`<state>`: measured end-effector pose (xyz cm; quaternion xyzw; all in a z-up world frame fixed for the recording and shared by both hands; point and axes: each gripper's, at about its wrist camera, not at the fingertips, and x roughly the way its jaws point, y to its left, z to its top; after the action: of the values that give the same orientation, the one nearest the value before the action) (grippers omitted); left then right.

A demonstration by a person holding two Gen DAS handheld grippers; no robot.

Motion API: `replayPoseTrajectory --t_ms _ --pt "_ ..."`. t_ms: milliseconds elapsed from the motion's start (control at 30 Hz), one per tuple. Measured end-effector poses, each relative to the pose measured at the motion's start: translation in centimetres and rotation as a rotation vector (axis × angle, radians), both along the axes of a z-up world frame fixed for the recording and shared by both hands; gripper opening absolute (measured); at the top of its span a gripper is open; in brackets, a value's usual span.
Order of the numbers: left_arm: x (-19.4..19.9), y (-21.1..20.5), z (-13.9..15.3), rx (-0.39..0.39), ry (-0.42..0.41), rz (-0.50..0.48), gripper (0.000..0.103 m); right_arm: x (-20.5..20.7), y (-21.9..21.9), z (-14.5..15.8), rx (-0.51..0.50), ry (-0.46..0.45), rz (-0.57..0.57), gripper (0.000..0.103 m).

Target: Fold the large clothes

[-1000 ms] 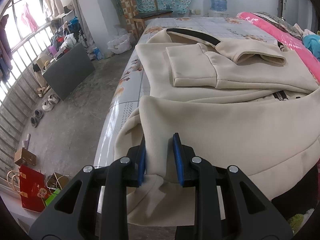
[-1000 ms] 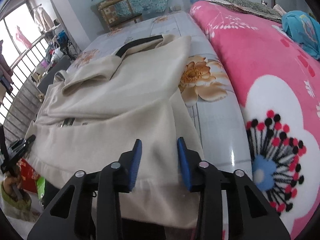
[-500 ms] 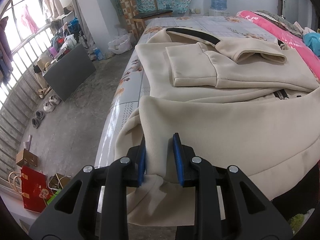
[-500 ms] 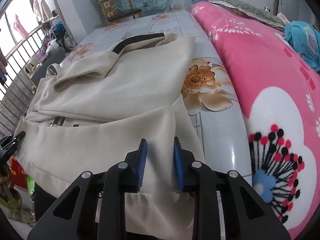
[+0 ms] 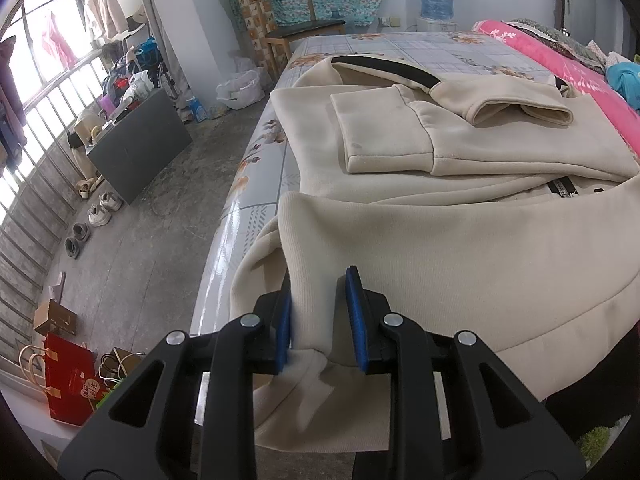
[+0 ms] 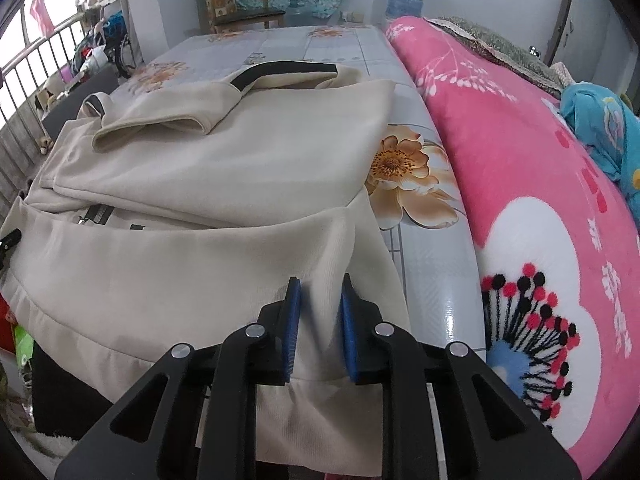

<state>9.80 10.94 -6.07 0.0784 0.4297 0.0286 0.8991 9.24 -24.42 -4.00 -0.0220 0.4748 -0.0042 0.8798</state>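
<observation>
A cream hooded jacket [image 5: 460,168] lies on the bed with both sleeves folded across its chest; it also shows in the right wrist view [image 6: 224,168]. My left gripper [image 5: 320,316] is shut on the jacket's ribbed bottom hem at its left corner. My right gripper [image 6: 320,324] is shut on the hem at the right corner. The bottom part of the jacket is lifted and arched between the two grippers, over the zipper [image 5: 562,188].
The bed sheet [image 5: 400,46] is grey with flower prints. A pink flowered blanket [image 6: 540,208] lies along the bed's right side. Left of the bed are a bare floor [image 5: 132,240], shoes, a dark box [image 5: 140,144], a red bag [image 5: 70,384] and a chair [image 5: 296,32].
My right gripper has closed on the hem's right corner and lifted it. The left gripper keeps its hold and has barely moved.
</observation>
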Motion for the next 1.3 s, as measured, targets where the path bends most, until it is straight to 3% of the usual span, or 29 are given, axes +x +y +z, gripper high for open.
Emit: replayPoseTrajectory --t_ms 1300 --pt "-0.01 -0.01 0.06 0.01 -0.005 -0.001 0.024 -0.04 -0.02 -0.17 -0.001 -0.006 -0.01 0.02"
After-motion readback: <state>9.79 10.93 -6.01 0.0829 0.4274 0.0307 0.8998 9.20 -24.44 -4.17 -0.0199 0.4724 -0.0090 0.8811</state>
